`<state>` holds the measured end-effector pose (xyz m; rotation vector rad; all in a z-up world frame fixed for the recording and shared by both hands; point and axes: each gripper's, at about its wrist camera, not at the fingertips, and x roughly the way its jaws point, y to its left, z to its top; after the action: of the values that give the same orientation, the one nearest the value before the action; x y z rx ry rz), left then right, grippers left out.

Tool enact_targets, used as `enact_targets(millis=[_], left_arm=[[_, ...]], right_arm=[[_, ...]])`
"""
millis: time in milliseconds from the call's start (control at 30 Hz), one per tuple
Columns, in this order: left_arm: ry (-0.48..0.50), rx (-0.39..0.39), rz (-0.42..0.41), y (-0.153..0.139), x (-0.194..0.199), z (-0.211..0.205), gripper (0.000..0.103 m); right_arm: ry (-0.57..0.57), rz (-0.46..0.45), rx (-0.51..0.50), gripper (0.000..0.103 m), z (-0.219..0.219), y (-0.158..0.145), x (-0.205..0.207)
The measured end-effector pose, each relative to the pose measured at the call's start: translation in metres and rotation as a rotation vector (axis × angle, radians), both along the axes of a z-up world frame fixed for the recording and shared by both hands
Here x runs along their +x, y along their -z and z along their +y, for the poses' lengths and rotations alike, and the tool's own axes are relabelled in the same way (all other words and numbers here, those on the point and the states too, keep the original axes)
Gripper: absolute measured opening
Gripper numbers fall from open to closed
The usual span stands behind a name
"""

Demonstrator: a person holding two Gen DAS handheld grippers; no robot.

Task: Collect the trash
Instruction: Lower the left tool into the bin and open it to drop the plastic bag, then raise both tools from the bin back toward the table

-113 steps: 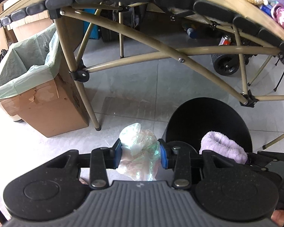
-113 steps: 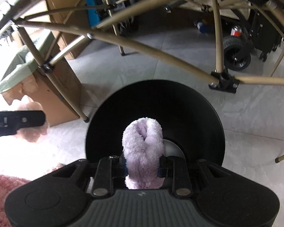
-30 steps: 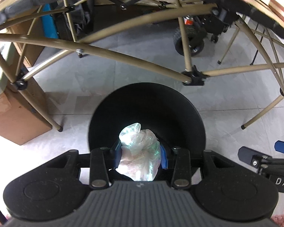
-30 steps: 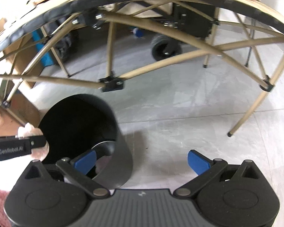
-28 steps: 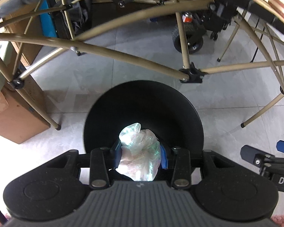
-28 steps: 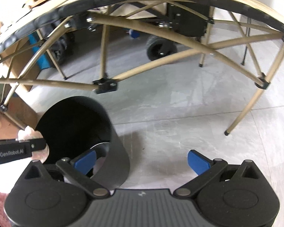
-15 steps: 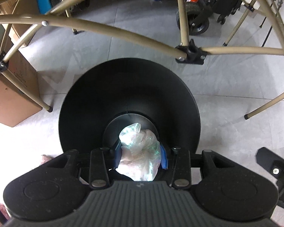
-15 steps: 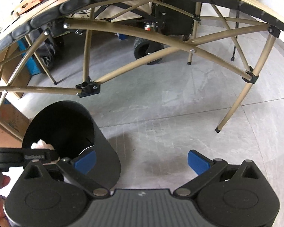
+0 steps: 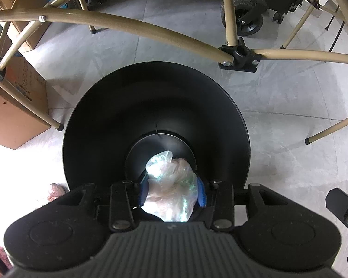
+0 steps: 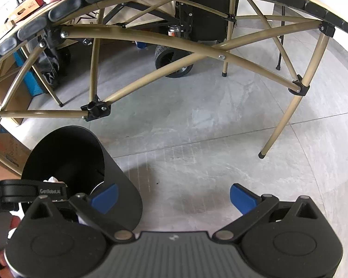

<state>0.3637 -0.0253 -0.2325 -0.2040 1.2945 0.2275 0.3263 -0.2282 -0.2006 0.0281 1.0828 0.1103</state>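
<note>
The left wrist view looks steeply down, close above the black bin (image 9: 155, 106). The right wrist view faces the tiled floor (image 10: 208, 125) from beside it; both share that bin.

A cardboard box (image 9: 10, 113) is sitting on the grey tiled floor (image 10: 208, 120) beside tan folding legs (image 9: 132, 26).

Place: a storage or garage-like room in a home, with clutter around a folding table.
Floor: large grey tiles (image 10: 197, 106) with thin joints.
Table: tan tube frame (image 10: 150, 46), crossed braces and black joints, across 12 o'clock.
Boxes: cardboard box (image 9: 14, 106) at 9 o'clock.
Gear: black wheeled cart (image 10: 174, 62) behind the frame at 12 o'clock.
Bin: black round bin (image 9: 155, 106) on the floor.
</note>
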Motion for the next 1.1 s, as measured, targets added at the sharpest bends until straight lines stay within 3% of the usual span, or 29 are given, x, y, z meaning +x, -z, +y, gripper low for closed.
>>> enact_targets(millis=[100,133,167,267,1100], left_arm=[[-0.007,0.002,0.019,0.001,0.001,0.0,0.062],[-0.011,-0.006,0.025,0.002,0.001,0.001,0.075],[-0.013,-0.011,0.025,0.001,0.001,0.002,0.082],[-0.002,0.007,0.021,-0.001,0.0,0.0,0.088],[-0.004,0.002,0.006,-0.009,-0.004,0.001,0.091]], right_arm=[[0.0,-0.001,0.001,0.103,0.0,0.0,0.0],[0.0,-0.001,0.001,0.103,0.0,0.0,0.0],[0.0,-0.002,0.002,0.103,0.0,0.0,0.0],[0.0,-0.002,0.001,0.103,0.001,0.0,0.0],[-0.017,-0.02,0.004,0.103,0.005,-0.008,-0.001]])
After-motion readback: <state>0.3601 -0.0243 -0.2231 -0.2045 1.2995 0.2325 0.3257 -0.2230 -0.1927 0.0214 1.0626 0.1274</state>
